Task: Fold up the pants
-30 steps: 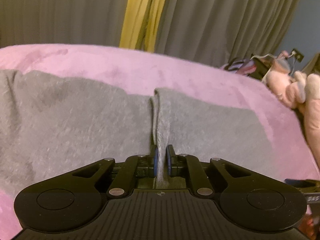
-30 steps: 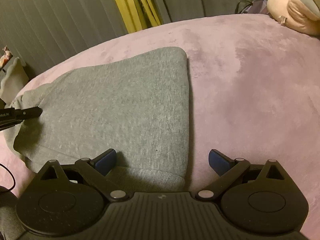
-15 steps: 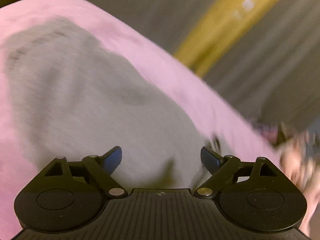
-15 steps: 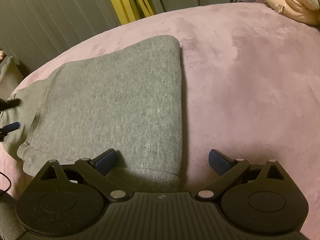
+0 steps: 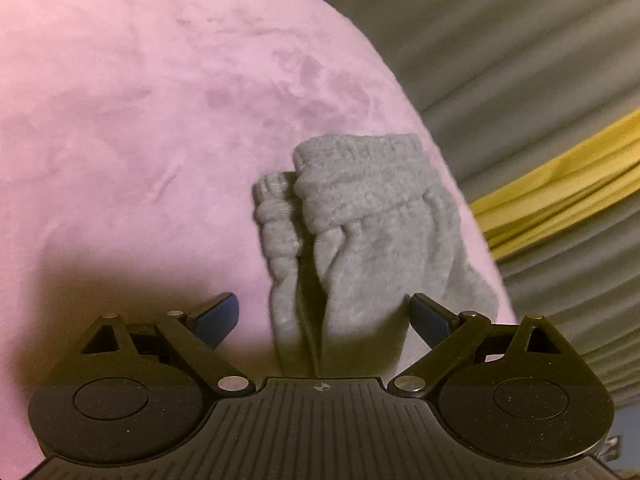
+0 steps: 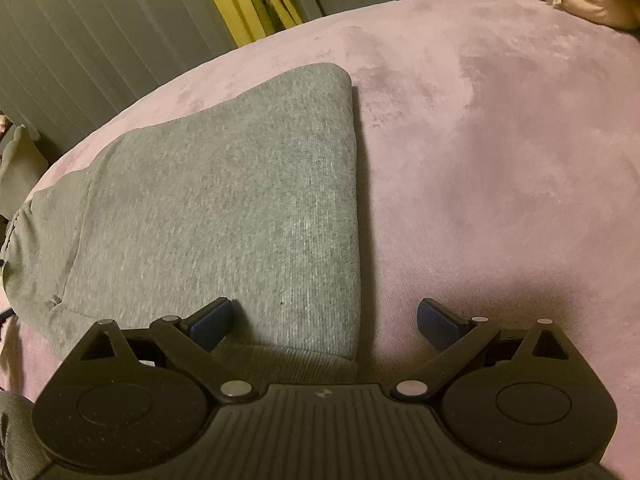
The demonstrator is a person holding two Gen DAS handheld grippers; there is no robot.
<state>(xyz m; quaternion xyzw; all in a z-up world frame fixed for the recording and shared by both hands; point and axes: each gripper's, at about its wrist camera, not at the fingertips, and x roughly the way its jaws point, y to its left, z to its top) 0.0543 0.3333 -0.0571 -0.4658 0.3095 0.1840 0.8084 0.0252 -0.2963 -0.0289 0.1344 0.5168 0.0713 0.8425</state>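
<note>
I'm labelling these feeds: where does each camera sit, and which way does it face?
Left wrist: on the left gripper, jaws opening, facing down at the grey pants' bunched waistband end; only its fingers show.
Right wrist: on the open right gripper, facing down over the folded pants.
Shared: pants, pink blanket, curtains.

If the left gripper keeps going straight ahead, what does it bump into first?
Most likely the grey pants. The left gripper has its jaws opening, with the bunched cloth lying in the gap ahead of them, untouched by the pads. Beyond is the pink blanket. Depth is hard to judge.
</note>
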